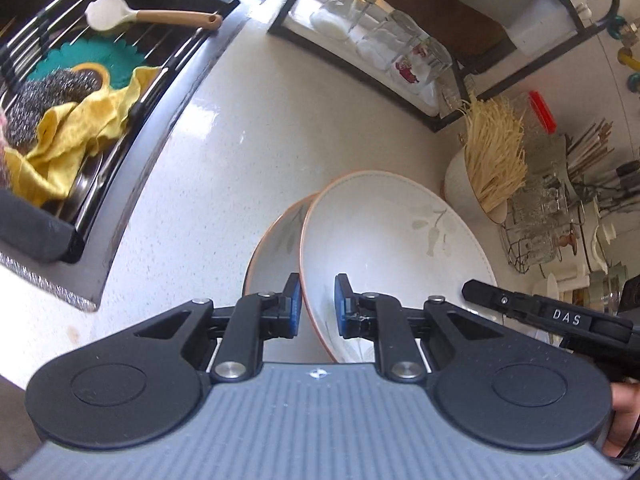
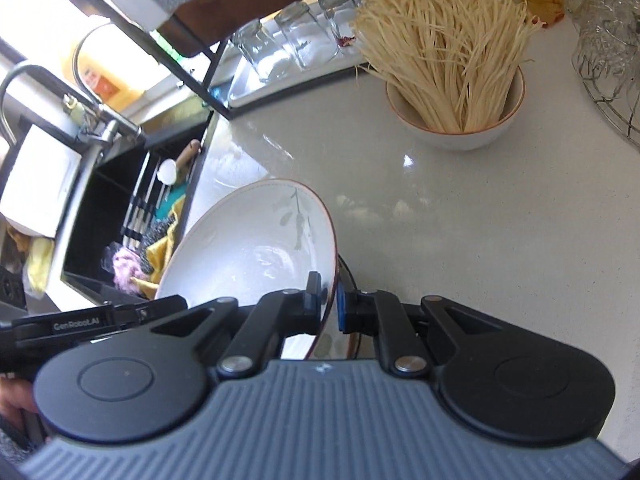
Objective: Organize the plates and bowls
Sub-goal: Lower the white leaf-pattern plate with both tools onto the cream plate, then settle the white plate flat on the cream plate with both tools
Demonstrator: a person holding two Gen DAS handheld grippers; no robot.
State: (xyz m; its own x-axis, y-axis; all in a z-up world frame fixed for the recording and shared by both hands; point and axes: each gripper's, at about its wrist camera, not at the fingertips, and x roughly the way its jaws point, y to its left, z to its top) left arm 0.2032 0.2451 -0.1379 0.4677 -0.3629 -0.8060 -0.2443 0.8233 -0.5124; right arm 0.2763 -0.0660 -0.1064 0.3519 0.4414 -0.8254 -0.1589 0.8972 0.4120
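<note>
1. We take the plates as glazed ceramic: stiff, smooth, slippery and breakable, best pinched at the rim.
2. In the left wrist view, our left gripper (image 1: 317,306) has its jaws narrow on the rim of the front plate (image 1: 396,240), centre of frame; a second plate (image 1: 276,236) shows behind it, to the left.
3. In the right wrist view, our right gripper (image 2: 330,304) clamps a plate (image 2: 248,240) by its rim, lower centre, tilted above the counter (image 2: 460,220).
4. The noodle bowl (image 2: 456,128) sits upper right.
</note>
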